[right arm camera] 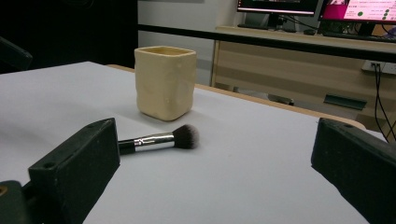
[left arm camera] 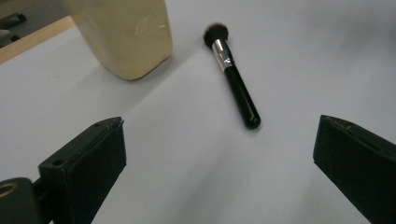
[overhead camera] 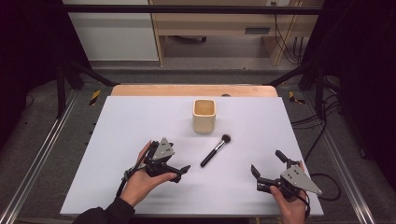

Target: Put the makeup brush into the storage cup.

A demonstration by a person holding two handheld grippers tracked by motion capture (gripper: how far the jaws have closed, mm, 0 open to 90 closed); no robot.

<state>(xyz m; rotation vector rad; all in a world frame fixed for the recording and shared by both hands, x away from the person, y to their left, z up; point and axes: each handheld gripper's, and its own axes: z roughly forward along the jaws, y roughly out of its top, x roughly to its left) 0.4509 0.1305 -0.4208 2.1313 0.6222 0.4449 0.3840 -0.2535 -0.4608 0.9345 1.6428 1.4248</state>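
The makeup brush [overhead camera: 215, 150] lies flat at frame centre on the tabletop [overhead camera: 140, 121], just below the cream cup [overhead camera: 204, 115]. Both hand-held grippers, left [overhead camera: 180, 172] and right [overhead camera: 266, 165], stand with jaws apart, holding nothing. Approach the black handle crosswise and close mid-handle.

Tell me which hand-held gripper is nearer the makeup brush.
Left. The left hand-held gripper sits just beside the makeup brush handle end; the right hand-held gripper is farther off on its other side.

Counter [overhead camera: 140, 121]: white top, wooden far edge.
Floor [overhead camera: 46, 154]: grey.
Furniture: light wooden desk [overhead camera: 224, 23] beyond, monitors [right arm camera: 280, 5] on it.
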